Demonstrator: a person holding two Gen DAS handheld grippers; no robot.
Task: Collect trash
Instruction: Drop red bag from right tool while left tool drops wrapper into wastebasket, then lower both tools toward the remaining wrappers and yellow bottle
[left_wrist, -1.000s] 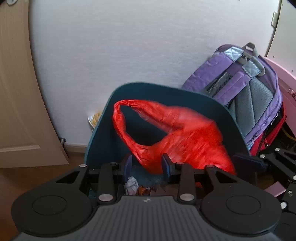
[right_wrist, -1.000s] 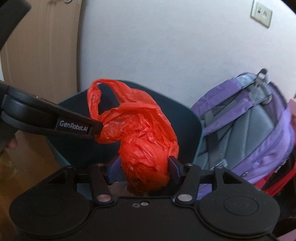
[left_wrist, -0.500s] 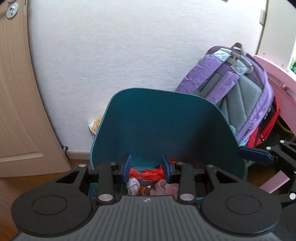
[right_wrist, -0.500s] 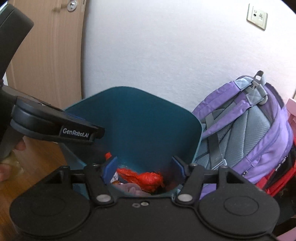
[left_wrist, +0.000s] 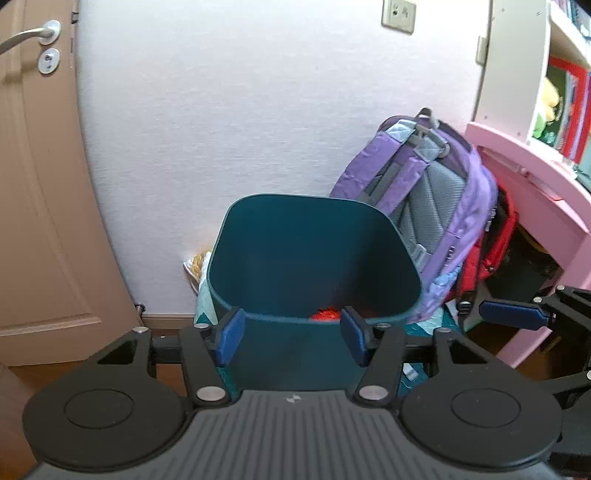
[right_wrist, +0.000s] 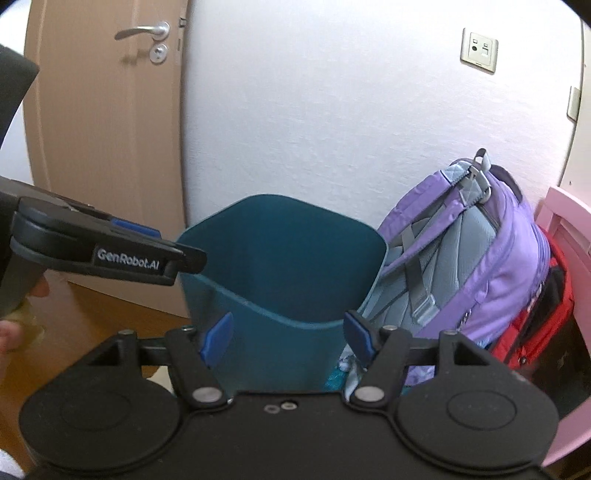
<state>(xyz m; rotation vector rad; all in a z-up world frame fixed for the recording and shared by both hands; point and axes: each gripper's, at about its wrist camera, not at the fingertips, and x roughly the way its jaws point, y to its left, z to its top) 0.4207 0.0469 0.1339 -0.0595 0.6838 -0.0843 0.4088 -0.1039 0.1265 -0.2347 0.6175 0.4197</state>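
Brown wood floor (right_wrist: 110, 306) is carrying everything here: the teal bin (left_wrist: 314, 258) is sitting at the wall edge, and a purple backpack (left_wrist: 436, 206) is leaning just beside it, with a red bag (right_wrist: 543, 310) tucked behind.

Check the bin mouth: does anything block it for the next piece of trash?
Nothing visible does. The bin stands open-topped, with red trash low inside. The backpack leans beside it, not over the opening. Both hand-held grippers, left and right, are empty.
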